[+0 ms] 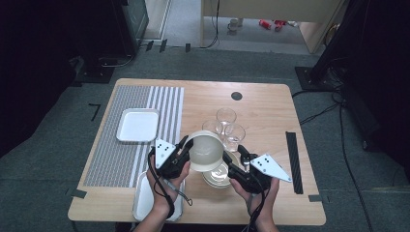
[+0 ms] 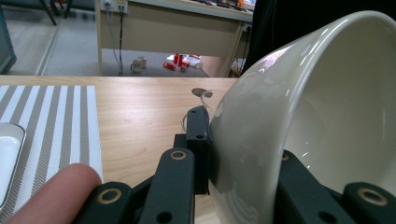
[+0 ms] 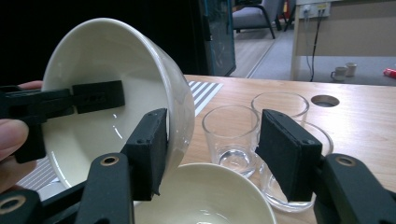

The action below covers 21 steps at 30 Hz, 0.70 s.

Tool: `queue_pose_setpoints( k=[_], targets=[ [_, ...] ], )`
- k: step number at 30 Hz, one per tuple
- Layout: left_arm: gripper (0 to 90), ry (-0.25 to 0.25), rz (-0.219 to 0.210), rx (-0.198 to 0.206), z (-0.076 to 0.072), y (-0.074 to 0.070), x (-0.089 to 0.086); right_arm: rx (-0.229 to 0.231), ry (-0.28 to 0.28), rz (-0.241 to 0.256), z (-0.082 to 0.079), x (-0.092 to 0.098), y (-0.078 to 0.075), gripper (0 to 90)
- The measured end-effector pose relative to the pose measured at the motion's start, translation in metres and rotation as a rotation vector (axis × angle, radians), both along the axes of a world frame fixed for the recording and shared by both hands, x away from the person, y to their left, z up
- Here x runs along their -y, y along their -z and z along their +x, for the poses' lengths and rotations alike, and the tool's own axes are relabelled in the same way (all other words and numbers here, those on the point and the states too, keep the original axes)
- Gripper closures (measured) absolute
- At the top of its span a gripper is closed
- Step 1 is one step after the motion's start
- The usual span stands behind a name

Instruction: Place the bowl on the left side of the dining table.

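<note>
The left gripper (image 1: 186, 152) pinches the tilted bowl (image 1: 205, 151) by its rim. The right gripper (image 3: 210, 151) gapes wide, empty. A slip would likely drop the bowl onto the bowls (image 1: 218, 175) beneath, near three glasses (image 1: 226, 126).

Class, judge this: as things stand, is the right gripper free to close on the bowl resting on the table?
Probably yes. The right gripper is open just above the lower bowl; the left gripper holds the tilted bowl close by.
</note>
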<state>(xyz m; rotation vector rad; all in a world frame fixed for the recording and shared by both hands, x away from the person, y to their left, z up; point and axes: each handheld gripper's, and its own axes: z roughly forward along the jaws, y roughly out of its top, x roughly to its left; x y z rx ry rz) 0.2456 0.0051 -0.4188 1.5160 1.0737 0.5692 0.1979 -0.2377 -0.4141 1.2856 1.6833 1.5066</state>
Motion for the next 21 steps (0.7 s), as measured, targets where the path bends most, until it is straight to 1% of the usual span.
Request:
queue_pose_setpoints(
  k=[2,5,11,15,21],
  targets=[
    [80.8,-0.003,0.004,0.001,0.0,0.0,-0.001,0.0,0.001,-0.006,0.0,-0.001,0.0,43.2],
    [80.9,-0.016,-0.002,-0.004,0.002,0.001,-0.003,-0.001,-0.001,-0.001,-0.001,-0.002,0.0,43.5],
    [81.0,-0.041,-0.01,-0.009,0.005,0.0,-0.012,0.007,0.017,0.0,-0.002,0.002,-0.003,43.5],
    [81.0,-0.05,-0.009,-0.007,0.006,0.0,-0.016,-0.001,0.03,0.002,-0.001,0.004,-0.002,43.6],
    [81.0,-0.06,-0.011,-0.01,0.007,0.001,-0.02,0.002,0.039,-0.004,0.0,0.005,-0.002,43.7]
  ],
)
